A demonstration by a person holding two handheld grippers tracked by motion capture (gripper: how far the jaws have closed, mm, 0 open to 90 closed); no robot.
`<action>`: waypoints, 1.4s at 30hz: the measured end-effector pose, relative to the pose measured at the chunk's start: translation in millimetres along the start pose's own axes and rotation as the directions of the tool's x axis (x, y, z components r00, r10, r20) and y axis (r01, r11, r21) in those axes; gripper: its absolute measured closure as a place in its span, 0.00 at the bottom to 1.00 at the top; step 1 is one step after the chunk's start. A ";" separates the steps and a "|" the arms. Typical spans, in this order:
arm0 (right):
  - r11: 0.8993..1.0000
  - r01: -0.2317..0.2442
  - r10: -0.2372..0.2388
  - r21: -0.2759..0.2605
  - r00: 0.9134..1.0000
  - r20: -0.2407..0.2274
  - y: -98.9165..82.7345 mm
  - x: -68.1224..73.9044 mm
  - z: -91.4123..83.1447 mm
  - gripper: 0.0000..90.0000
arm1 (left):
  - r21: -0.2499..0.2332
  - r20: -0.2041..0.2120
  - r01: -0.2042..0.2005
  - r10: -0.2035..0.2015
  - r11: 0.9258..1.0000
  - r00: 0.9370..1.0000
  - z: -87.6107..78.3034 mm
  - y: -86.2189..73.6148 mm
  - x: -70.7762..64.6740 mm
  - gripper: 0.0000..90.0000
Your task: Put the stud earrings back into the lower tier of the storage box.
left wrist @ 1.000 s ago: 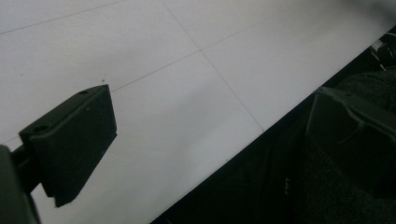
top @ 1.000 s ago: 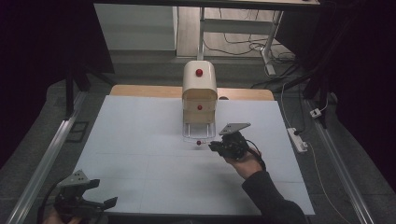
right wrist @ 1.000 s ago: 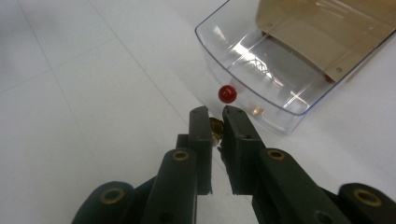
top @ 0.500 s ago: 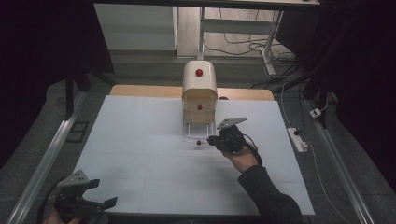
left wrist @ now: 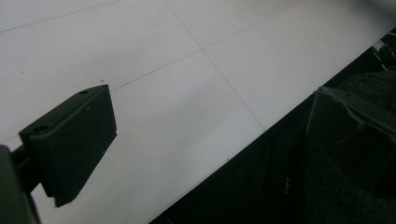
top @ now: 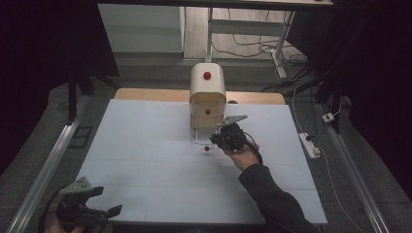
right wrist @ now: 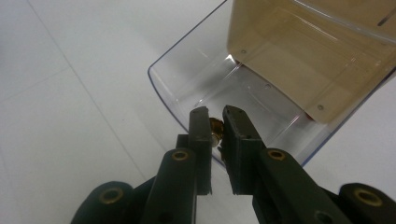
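In the right gripper view, the two black fingers (right wrist: 203,135) of the right gripper (right wrist: 214,122) rise from the bottom centre of the frame and are closed on a small brass-coloured knob (right wrist: 215,128), which sits at the front rim of a clear plastic drawer (right wrist: 196,77). The drawer runs toward the upper right of the frame, drawn part of the way out from under a cream-coloured box (right wrist: 308,60). In the high view the right gripper (top: 214,141) sits just right of centre, held by a hand (top: 242,154) whose dark sleeve runs down to the bottom edge; the box (top: 208,94) stands directly above it, with one red dot on its rounded top and another on its front, and a small red thing (top: 206,148), too small to identify, lies on the worktop (top: 145,145) just left of the gripper. The step in hand looks like working the drawer by its knob, though I cannot tell whether opening or closing; the next move calls for a straight pull or push along the drawer's line, so the small knob does not slip free. The left gripper (top: 104,201) rests at the lower left of the high view, well apart, its fingers (left wrist: 70,140) spread wide over bare white worktop. Nothing seems to stand in the way.
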State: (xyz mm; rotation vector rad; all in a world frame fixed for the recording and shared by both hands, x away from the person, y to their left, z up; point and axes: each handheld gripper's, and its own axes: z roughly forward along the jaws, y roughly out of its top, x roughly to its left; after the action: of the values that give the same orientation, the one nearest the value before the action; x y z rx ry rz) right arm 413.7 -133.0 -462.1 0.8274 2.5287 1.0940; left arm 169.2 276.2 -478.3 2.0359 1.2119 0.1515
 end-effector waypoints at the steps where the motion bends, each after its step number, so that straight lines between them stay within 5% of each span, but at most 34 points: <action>1: 1.000 -0.002 0.002 0.000 1.000 0.002 0.7 -0.4 1.6 0.91 | 0.001 -0.001 0.000 0.000 1.000 1.000 0.0 0.0 -0.1 0.01; 22: 1.000 -0.017 0.016 0.023 0.999 0.042 -2.5 -12.0 23.3 0.90 | 0.008 -0.004 0.001 -0.001 1.000 1.000 1.3 1.5 -0.8 0.02; 42: 1.000 -0.012 0.012 0.017 1.000 0.021 1.0 -7.2 13.3 0.63 | 0.000 -0.001 0.000 0.000 1.000 1.000 0.0 0.2 -0.7 0.02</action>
State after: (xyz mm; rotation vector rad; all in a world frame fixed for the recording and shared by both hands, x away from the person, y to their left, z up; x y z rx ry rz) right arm 425.8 -129.0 -470.3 0.8551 2.5226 1.0641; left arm 169.0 275.7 -478.0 2.0361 1.2129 0.1529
